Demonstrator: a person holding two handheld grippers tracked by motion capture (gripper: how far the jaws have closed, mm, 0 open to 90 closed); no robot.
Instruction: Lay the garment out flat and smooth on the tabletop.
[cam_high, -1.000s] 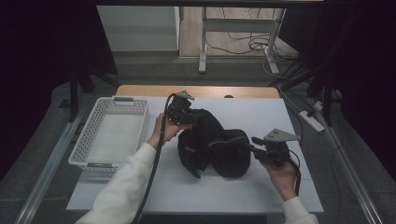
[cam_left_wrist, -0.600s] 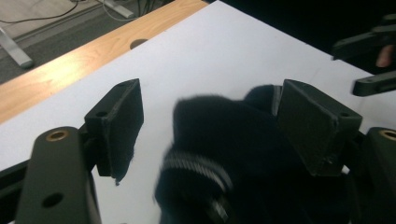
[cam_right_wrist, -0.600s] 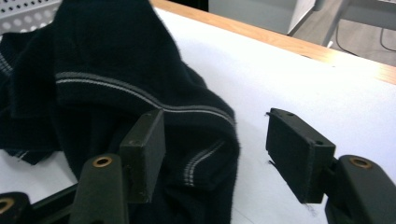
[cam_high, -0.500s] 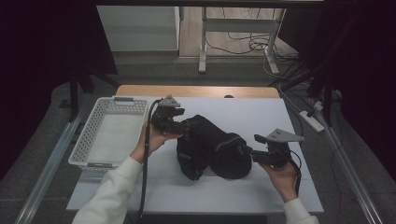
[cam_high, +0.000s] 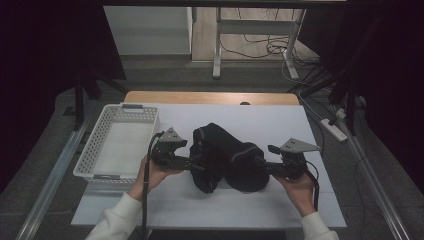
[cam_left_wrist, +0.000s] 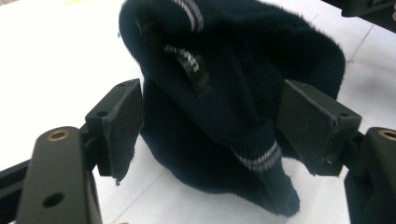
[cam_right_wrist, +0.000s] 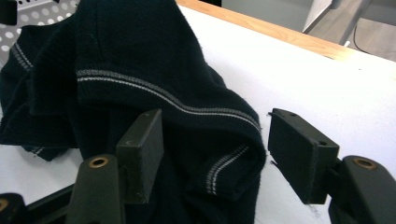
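A dark navy knitted garment with thin pale stripes (cam_high: 227, 157) lies bunched at the middle of the white worktop (cam_high: 280, 122). The left tongs (cam_high: 192, 164) and right tongs (cam_high: 263, 167) flank it, both with jaws spread wide around its folds. A white perforated plastic basket (cam_high: 95, 150) sits to the left.

Sweater (cam_high: 227, 157): label (cam_left_wrist: 190, 65) lettering blurred, unreadable; folds hide its underside. Left gripper (cam_high: 192, 164) and right gripper (cam_high: 262, 167): jaw tips lost against dark knit in the high view. Basket (cam_high: 95, 150): cut by the right gripper view's top edge.
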